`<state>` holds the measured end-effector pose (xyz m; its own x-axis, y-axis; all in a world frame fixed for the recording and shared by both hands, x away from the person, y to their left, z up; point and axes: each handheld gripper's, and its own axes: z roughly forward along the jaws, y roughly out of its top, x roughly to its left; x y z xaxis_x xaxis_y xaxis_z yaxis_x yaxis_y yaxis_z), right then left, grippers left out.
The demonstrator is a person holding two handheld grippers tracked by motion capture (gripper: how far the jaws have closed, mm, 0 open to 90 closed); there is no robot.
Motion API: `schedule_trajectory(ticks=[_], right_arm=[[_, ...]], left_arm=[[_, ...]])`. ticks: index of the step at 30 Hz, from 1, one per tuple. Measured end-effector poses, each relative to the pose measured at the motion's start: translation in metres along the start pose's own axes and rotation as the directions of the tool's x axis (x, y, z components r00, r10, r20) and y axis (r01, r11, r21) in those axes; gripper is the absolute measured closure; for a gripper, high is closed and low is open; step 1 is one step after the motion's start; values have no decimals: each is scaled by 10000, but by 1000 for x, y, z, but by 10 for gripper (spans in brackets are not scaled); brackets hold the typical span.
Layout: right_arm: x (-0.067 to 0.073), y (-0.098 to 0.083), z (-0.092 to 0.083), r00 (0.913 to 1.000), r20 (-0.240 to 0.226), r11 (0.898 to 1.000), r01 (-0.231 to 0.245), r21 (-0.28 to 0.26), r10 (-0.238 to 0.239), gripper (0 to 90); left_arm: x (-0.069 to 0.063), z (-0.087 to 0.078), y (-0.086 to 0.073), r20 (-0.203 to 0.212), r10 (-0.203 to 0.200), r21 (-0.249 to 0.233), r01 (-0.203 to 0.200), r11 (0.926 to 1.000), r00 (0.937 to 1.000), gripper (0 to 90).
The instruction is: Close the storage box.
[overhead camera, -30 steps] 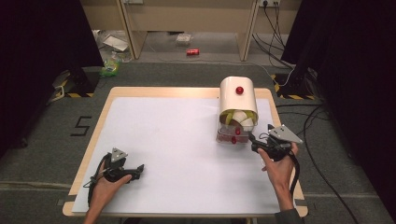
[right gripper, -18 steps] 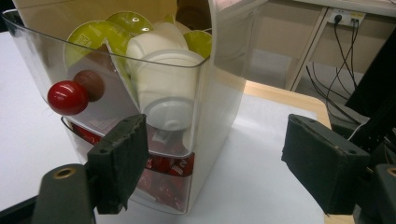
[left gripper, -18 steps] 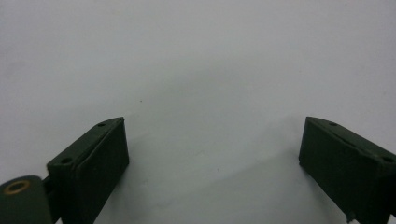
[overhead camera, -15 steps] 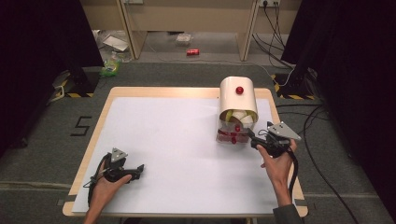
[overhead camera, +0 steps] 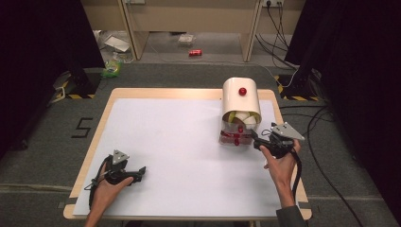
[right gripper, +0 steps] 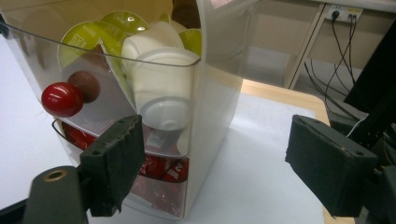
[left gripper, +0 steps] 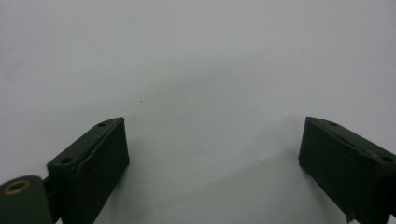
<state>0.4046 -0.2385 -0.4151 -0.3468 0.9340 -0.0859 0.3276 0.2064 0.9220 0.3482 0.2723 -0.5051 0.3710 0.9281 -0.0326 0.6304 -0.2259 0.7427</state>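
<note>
Worktop (overhead camera: pixel 179 142): white sheet over a wooden top, a person's forearms coming in from the near edge.

Capsule dispenser (overhead camera: pixel 240 111): cream, rounded top, stands at the far right of the worktop. A red knob (overhead camera: pixel 242 91) sits on its top. Clear front bin holds green and white capsules (right gripper: pixel 159 79); red capsules (right gripper: pixel 161 168) lie in the bottom tray. A second red knob (right gripper: pixel 61 99) is on the clear front.

Right tool (overhead camera: pixel 259 141): just beside the dispenser's lower right corner, pointing at it. Jaws have just been opening and stand wide; the dispenser's corner lies between them, nothing gripped.

Left tool (overhead camera: pixel 140 172): near left of the worktop, well apart from the dispenser. Jaws wide apart, bare white sheet between them.
</note>
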Motion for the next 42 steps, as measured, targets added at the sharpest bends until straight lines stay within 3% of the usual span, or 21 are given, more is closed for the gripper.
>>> schedule_trajectory(ticks=[3, 9, 23, 42], right_arm=[[2, -1, -1, 9999, -78, 9999, 107, 84, -106, 261], [3, -6, -8, 9995, -294, 9994, 120, 317, -111, 248], [-15, -15, -25, 9996, -100, 9991, -244, 333, 248, 257], [-11, -23, -40, 9997, -214, 9988, -144, 465, 154, 258]], left_arm=[[0, 0, 0, 4, 1, 4, -1, 10000, 10000, 76], [0, 0, 0, 32, -18, -4, 18, 10000, 10000, 76], [1, 0, 0, 35, -14, 3, 14, 10000, 10000, 76], [1, 0, 0, 31, -11, 11, 11, 10000, 10000, 76]])
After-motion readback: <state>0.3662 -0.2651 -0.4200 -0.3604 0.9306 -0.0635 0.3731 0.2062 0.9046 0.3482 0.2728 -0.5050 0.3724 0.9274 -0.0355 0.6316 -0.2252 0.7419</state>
